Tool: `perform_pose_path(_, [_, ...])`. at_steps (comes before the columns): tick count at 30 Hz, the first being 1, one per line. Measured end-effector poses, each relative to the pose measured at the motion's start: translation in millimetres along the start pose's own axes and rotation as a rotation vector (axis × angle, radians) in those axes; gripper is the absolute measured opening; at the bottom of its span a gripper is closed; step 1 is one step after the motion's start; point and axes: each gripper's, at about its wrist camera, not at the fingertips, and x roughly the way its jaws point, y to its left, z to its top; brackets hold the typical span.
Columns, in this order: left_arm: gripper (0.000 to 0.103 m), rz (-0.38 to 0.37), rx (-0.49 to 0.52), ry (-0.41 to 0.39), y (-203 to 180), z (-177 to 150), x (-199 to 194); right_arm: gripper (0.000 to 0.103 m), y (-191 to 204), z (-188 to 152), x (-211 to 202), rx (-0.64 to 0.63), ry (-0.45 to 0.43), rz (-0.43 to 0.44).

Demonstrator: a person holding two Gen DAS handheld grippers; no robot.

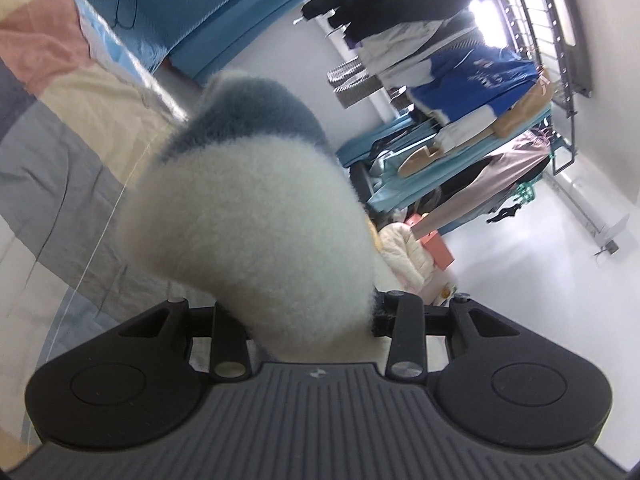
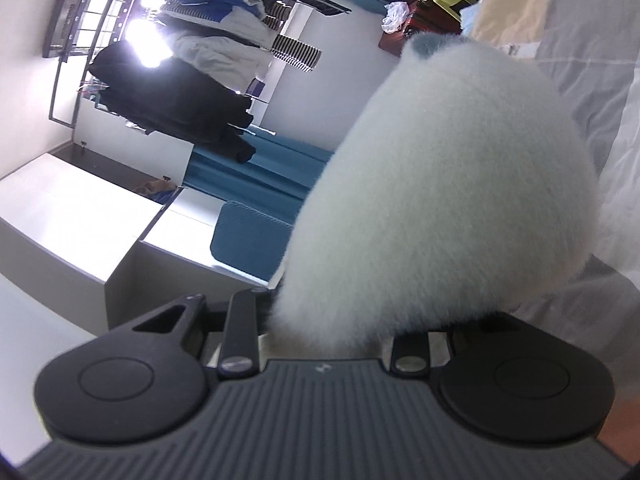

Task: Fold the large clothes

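Sweater [image 1: 248, 216] bunches forward from both our grippers, left gripper [image 1: 308, 320] and right gripper [image 2: 328, 328] each pinching fluffy fabric (fingertips buried), the bed [image 1: 60, 152] alongside.

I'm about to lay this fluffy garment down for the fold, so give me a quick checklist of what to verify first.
1. Left gripper holds the fluffy white and blue-grey garment: ok.
2. Right gripper holds the same garment: ok.
3. Fingertips visible: not ok, fleece hides them.
4. Garment spread flat between grippers: cannot tell.
5. Patchwork quilt lies beside the left gripper, ready as a surface: ok.
6. Garment clear of the hanging clothes rack: ok.
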Motion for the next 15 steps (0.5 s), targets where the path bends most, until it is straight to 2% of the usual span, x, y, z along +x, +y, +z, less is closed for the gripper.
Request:
perform_pose_path(6, [0.044, 0.044, 0.015, 0.065, 56, -13, 37, 0.037, -51, -16, 24, -0.001, 0.034, -0.049])
perform_pose_path(11, [0.044, 0.067, -0.015, 0.097, 106, -34, 55, 0.037, -82, -37, 27, -0.018, 0.056, -0.078])
perform_pose_path(15, [0.044, 0.074, -0.036, 0.106, 136, -49, 57, 0.038, -95, -52, 21, -0.066, 0.063, -0.057])
